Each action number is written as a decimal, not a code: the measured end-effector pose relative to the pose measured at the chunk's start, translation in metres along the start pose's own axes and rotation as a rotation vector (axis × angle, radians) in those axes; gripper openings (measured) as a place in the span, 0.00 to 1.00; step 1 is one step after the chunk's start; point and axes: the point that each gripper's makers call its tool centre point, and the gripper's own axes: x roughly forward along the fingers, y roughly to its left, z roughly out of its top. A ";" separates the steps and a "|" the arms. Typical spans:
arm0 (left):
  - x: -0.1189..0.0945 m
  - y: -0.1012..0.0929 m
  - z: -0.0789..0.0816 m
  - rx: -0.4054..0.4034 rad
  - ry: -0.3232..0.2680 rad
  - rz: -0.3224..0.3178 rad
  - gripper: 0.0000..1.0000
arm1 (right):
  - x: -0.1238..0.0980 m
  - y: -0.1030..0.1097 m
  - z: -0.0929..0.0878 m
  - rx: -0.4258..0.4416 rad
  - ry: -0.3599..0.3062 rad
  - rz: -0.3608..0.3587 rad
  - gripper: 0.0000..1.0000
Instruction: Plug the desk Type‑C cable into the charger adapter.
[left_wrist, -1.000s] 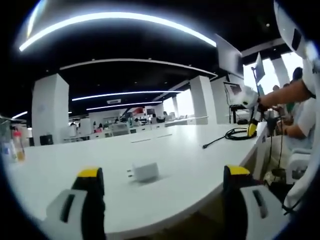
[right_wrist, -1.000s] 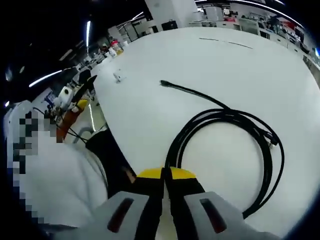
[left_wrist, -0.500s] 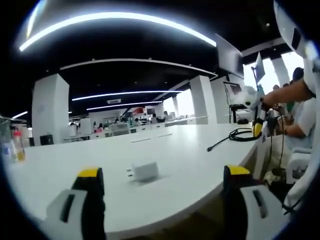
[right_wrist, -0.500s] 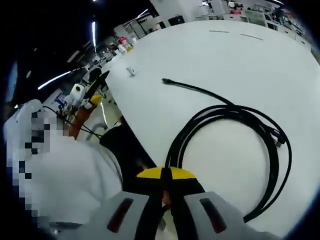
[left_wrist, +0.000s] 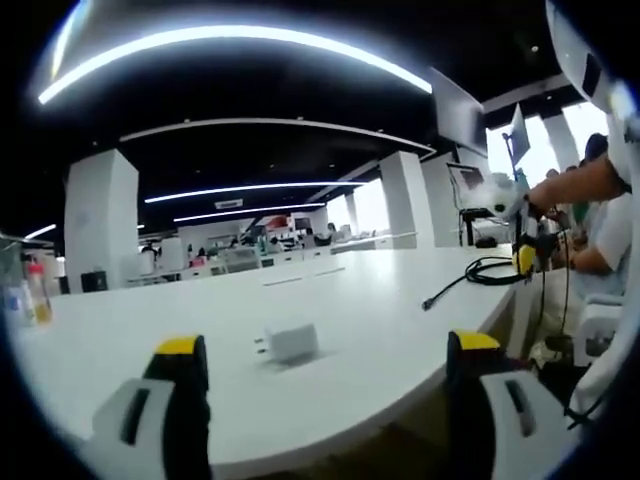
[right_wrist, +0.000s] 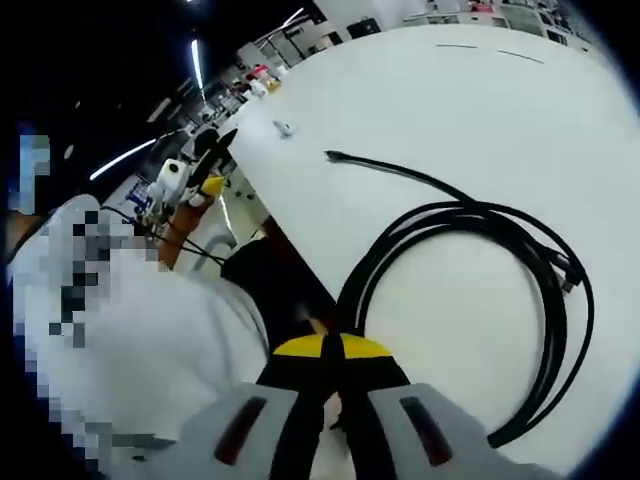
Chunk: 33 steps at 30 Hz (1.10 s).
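A small white charger adapter (left_wrist: 290, 342) lies on the white table (left_wrist: 380, 320), just ahead of my left gripper (left_wrist: 328, 352), whose yellow-tipped jaws stand wide open and hold nothing. In the right gripper view the adapter (right_wrist: 284, 128) is a tiny block far off near the table edge. A black Type-C cable (right_wrist: 540, 270) lies coiled on the table (right_wrist: 470, 120), its free plug end (right_wrist: 331, 156) pointing toward the adapter. My right gripper (right_wrist: 331, 350) is shut on the cable at the near side of the coil. In the left gripper view, the right gripper (left_wrist: 524, 258) sits at the far right table edge with the cable (left_wrist: 487, 271).
The table edge (right_wrist: 262, 215) runs close beside the held cable, with a person's white clothing (right_wrist: 130, 340) below it. Bottles (left_wrist: 33, 292) stand at the far left of the table. A monitor (left_wrist: 468, 186) and seated people are at the far right.
The right gripper has dragged the cable a little toward the table edge; in the left gripper view the plug end slid right. The left gripper and adapter have not moved.
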 end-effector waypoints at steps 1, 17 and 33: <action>0.000 0.000 0.000 0.001 -0.001 0.000 1.00 | 0.000 0.000 0.000 0.001 0.000 0.003 0.02; 0.001 -0.002 -0.003 -0.009 0.004 -0.005 1.00 | 0.003 0.006 -0.002 -0.045 -0.022 0.047 0.02; 0.004 0.000 -0.003 0.004 0.011 -0.021 1.00 | 0.001 0.004 0.009 -0.142 -0.099 0.021 0.07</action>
